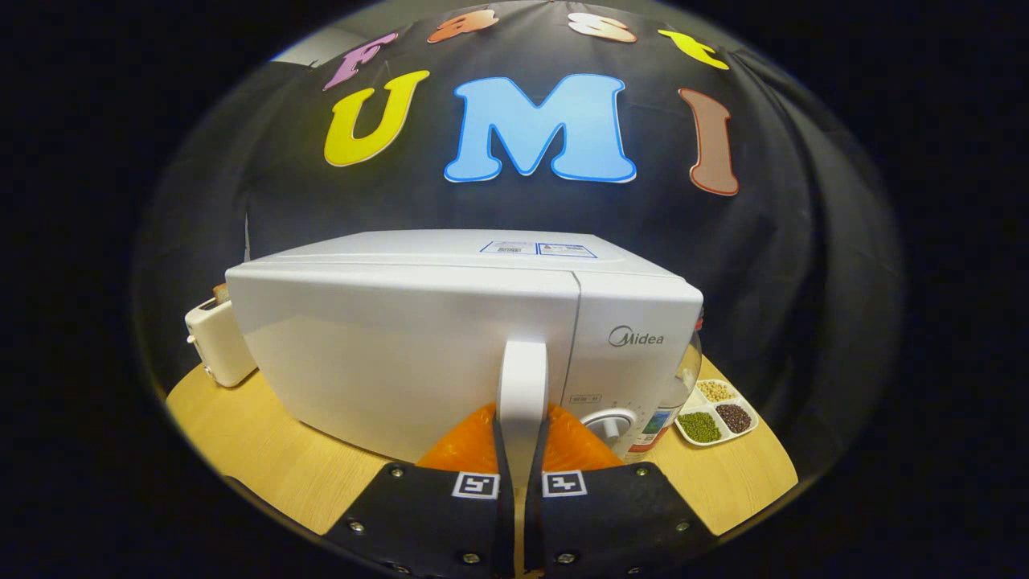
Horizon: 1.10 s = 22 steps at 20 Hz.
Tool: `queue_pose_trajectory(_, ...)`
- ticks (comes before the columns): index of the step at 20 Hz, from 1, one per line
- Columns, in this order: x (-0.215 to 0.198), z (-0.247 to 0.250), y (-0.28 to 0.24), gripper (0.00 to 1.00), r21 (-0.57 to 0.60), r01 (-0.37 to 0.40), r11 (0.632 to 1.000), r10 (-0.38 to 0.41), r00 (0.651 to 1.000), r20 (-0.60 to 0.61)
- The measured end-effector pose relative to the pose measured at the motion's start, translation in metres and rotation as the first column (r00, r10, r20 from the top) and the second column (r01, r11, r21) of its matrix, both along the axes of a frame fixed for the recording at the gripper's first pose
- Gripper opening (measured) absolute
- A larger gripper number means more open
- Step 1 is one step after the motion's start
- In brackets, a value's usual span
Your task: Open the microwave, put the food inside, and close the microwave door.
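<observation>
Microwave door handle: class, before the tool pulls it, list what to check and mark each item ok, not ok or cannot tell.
1. Tool closed on the door handle, one finger each side: ok.
2. Microwave door open: not ok, it sits flush.
3. Toaster outside the door's swing: cannot tell.
4. Bottle and sectioned dish of beans off to the dial side: ok.
5. Food ready nearby: cannot tell.
</observation>
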State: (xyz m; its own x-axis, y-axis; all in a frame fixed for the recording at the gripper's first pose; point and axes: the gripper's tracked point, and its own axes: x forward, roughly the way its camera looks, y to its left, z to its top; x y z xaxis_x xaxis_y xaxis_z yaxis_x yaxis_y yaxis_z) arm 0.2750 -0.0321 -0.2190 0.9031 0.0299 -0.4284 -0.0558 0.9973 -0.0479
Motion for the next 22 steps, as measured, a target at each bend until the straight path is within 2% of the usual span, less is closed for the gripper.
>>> queue_pose_trajectory(4,-0.004,0.001,0.001,0.05,0.009,0.012,1.000,-0.012,1.000,-0.022)
queue_pose_trajectory(7,-0.038,0.004,0.009,0.05,-0.029,-0.026,0.999,0.026,1.000,0.011)
queue_pose_trajectory(12,-0.070,0.005,0.019,0.05,-0.018,-0.025,1.000,0.024,0.999,-0.041)
queue_pose_trajectory(22,-0.158,0.011,0.074,0.05,0.010,-0.094,0.995,0.095,0.994,-0.055)
